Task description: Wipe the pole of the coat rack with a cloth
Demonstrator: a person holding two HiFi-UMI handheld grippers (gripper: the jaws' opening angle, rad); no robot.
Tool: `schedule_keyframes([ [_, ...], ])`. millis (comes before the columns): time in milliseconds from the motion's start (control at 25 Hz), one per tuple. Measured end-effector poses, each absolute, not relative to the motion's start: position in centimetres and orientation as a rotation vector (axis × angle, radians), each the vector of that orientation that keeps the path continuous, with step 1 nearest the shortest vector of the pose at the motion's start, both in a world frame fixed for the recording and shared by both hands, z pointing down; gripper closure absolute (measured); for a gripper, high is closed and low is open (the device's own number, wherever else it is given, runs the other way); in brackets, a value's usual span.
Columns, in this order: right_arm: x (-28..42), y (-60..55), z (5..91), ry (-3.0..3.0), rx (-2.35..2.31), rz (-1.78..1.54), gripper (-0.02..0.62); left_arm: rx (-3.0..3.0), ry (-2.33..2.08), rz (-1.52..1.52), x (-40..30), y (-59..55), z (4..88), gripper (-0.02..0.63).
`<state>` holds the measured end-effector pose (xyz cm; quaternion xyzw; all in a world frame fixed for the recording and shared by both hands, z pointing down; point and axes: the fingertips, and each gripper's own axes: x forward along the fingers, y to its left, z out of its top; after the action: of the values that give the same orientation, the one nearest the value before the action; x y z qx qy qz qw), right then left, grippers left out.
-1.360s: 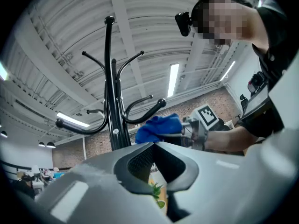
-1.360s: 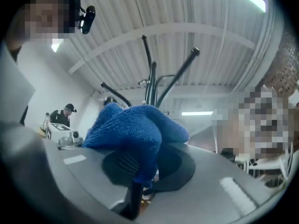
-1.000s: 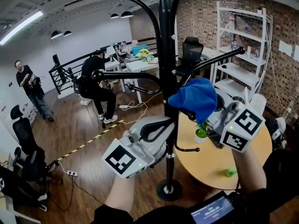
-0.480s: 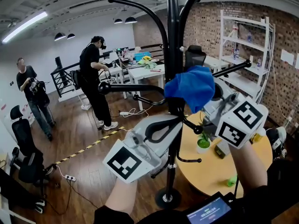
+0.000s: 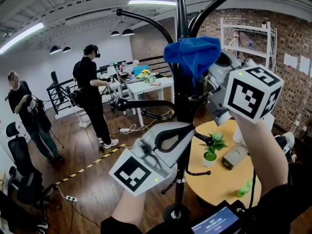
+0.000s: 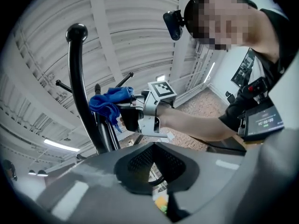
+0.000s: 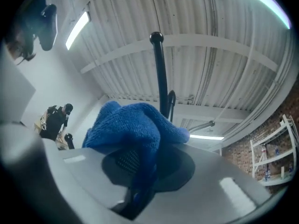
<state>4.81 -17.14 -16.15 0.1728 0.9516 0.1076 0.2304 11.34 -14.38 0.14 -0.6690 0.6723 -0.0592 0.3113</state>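
We see the cloth [image 5: 192,55], a thick blue piece with a nubbly knitted pile, bunched into a soft lump. The right gripper [image 7: 142,169] is clamped on it: one fold hangs down through the dark, mesh-textured hollow between its jaws. The lump sits high on the coat rack's pole [image 5: 181,96], a slim, glossy black tube. It lies against the pole just below the curved hook arms [image 5: 146,21], which end in small balls.

The left gripper [image 6: 156,169] is lower, close beside the pole. Its smooth grey jaws are drawn together, with only a thin slit between them and nothing in it. The right gripper carries a white cube [image 5: 251,94] printed with black square markers.

Behind the pole stands a round table [image 5: 229,184] of pale wood, with a small leafy potted plant [image 5: 211,147] on it. The floor [image 5: 68,150] is dark planks crossed by striped yellow-and-black tape [image 5: 90,165]. A white shelf unit [image 5: 246,48] stands against a rough brick wall [image 5: 287,28]. Two people in black [image 5: 89,82] stand well back.

In the head view the cloth hides the right gripper's fingertips and the stretch of pole behind it. The frame cuts off the pole's top. We cannot tell whether the left gripper touches the pole. The other small things on the table are too small to identify.
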Motion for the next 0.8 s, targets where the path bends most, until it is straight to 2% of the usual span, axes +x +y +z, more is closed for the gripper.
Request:
schedule_keyframes([
  [640, 15.6, -14.4, -24.4, 2.324, 0.537, 0.399, 0.541, -1.794, 1.761, -0.210, 12.1, -15.7, -2.6, 0.601],
  [800, 15.8, -14.6, -24.7, 2.293, 0.561, 0.373, 0.541, -1.787, 1.741, -0.222, 12.4, -15.9, -3.1, 0.601],
])
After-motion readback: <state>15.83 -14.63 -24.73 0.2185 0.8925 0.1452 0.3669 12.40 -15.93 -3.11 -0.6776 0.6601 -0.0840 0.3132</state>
